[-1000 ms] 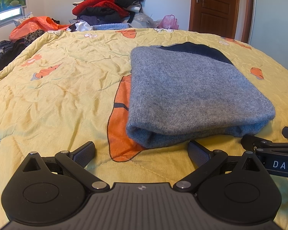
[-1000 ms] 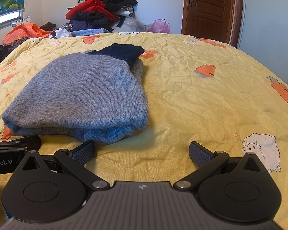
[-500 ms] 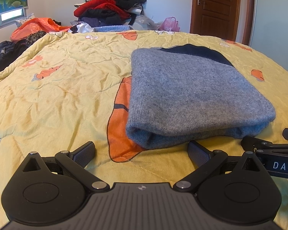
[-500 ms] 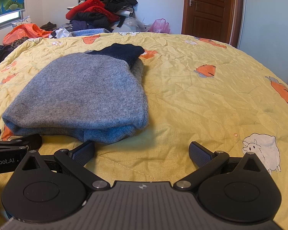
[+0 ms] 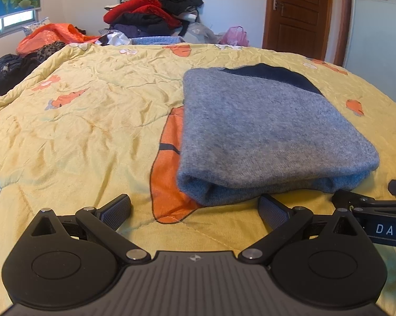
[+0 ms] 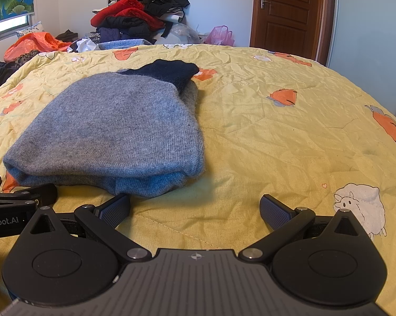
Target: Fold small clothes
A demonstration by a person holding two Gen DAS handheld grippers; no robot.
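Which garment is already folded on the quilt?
The grey sweater with the navy part, lying alone near both open grippers; the other clothes sit heaped behind the bed.

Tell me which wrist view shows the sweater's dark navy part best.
The right wrist view: the navy part of the folded grey sweater shows as a full bulging end at the far edge. The left wrist view shows it only as a thin dark wedge behind the grey top layer.

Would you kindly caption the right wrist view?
Open right hand-held gripper facing a folded grey sweater on a yellow quilt.
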